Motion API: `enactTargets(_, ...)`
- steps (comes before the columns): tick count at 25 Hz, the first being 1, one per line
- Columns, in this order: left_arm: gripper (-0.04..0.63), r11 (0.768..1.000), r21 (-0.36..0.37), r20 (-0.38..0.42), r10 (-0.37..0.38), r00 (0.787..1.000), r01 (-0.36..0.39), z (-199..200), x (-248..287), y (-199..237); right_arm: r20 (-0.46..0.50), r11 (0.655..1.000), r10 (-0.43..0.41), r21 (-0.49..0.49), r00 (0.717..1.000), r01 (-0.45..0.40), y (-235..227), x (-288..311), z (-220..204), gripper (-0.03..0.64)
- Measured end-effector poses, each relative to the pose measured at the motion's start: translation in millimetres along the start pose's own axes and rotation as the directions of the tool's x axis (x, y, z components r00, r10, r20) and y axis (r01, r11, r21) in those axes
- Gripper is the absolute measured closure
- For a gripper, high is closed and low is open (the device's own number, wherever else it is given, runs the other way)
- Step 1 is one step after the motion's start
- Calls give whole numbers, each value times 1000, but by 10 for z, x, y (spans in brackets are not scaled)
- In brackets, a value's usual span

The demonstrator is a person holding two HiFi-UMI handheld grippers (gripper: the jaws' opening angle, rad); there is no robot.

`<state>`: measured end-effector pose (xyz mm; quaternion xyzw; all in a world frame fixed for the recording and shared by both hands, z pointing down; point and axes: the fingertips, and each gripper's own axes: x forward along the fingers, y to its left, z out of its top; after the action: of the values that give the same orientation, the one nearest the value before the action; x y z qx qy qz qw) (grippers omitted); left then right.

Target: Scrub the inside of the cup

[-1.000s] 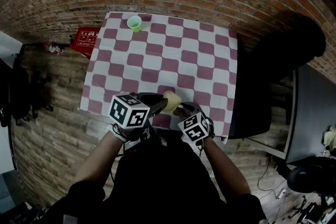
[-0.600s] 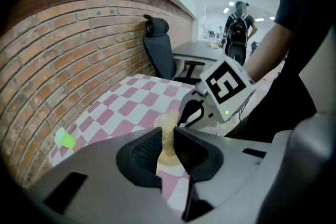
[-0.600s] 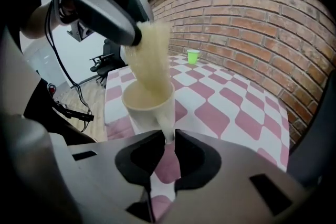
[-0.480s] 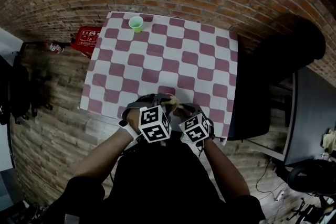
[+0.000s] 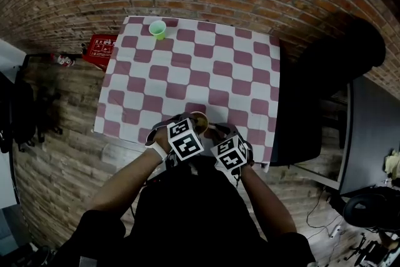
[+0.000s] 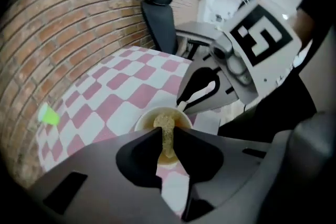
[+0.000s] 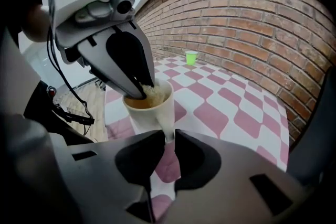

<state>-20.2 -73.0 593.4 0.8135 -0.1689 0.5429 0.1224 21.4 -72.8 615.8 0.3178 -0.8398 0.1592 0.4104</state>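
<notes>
The left gripper (image 6: 167, 132) is clamping its jaws on a tan sponge (image 6: 166, 122) and pushing that sponge down into the mouth of the cup (image 7: 149, 113). The right gripper (image 7: 167, 136) is holding its jaws narrow, pinching the cup by its white handle (image 7: 169, 124), with the cup upright just beyond them. The two grippers are meeting at the cup, left from above, right from the side.

A second ago the left gripper was sitting further left, with its marker cube clear of the cup. Since then it has been swinging right and is now hanging over the cup's rim. The right gripper is staying where it was, and the cup with it.

The cup is sitting at the near edge of the table (image 5: 187, 65), which is wearing a red and white checked cloth. Whether its base is touching the cloth cannot be told. A green cup (image 5: 157, 28) is standing at the far left corner, well apart and unmoved. A red box (image 5: 100, 47) is lying on the floor left of the table, and a black chair (image 6: 160, 18) is standing to the right.
</notes>
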Motion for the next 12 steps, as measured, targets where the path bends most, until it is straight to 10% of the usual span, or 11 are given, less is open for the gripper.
enactTargets(5,523,940,-274,182,-157,971,203,116,-399,44,3,1000,2,8,1000,-2,4,-21,6,541)
enactTargets(8,523,910,-314,267,-188,945,270,138,-657,52,4,1000,0,12,1000,0,2,-41,-7,541)
enactTargets(12,523,927,-273,397,-137,907,259,214,-1088,128,14,1000,-7,15,1000,6,-16,-117,-4,541)
